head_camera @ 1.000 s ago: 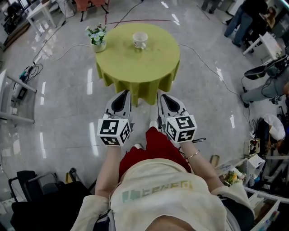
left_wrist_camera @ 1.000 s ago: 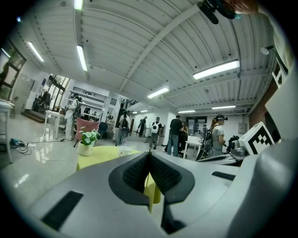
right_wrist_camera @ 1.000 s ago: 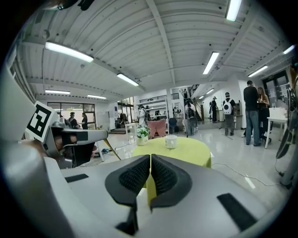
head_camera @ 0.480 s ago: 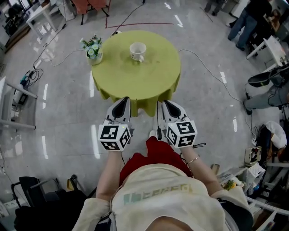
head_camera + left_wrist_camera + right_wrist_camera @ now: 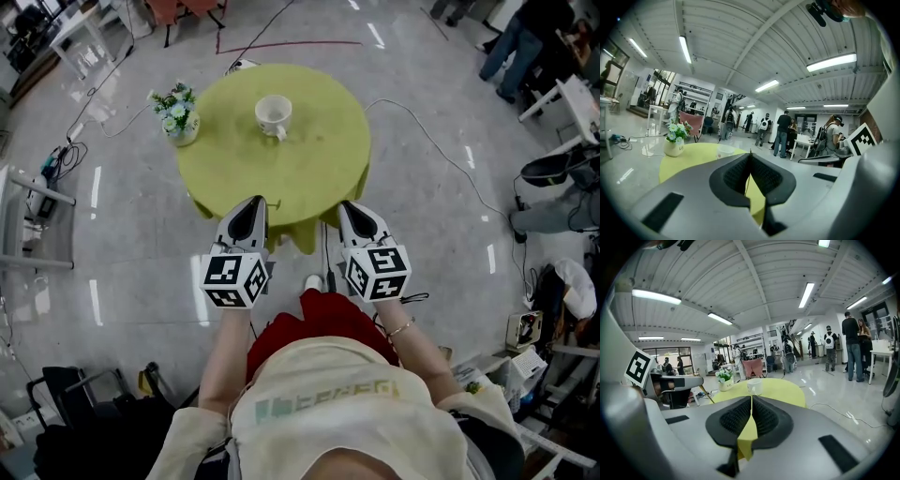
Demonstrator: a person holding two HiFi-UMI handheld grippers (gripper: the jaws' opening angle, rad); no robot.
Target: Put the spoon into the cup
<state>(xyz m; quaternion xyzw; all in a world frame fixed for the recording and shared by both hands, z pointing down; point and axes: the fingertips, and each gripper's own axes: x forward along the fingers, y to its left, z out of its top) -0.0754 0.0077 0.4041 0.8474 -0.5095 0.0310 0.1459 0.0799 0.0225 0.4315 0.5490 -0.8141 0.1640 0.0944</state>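
Head view: you stand short of the bench [image 5: 309, 169], left gripper [image 5: 251, 204] and right gripper [image 5: 352, 210] jaws clenched on nothing. Likely the approach; next, close on the cup [image 5: 273, 114] and find the unseen spoon.

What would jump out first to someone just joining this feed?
The round yellow-green table stands out, with a white cup near its middle and a flower pot at its left edge. The left tool and right tool, both shut and empty, hover by its near edge.
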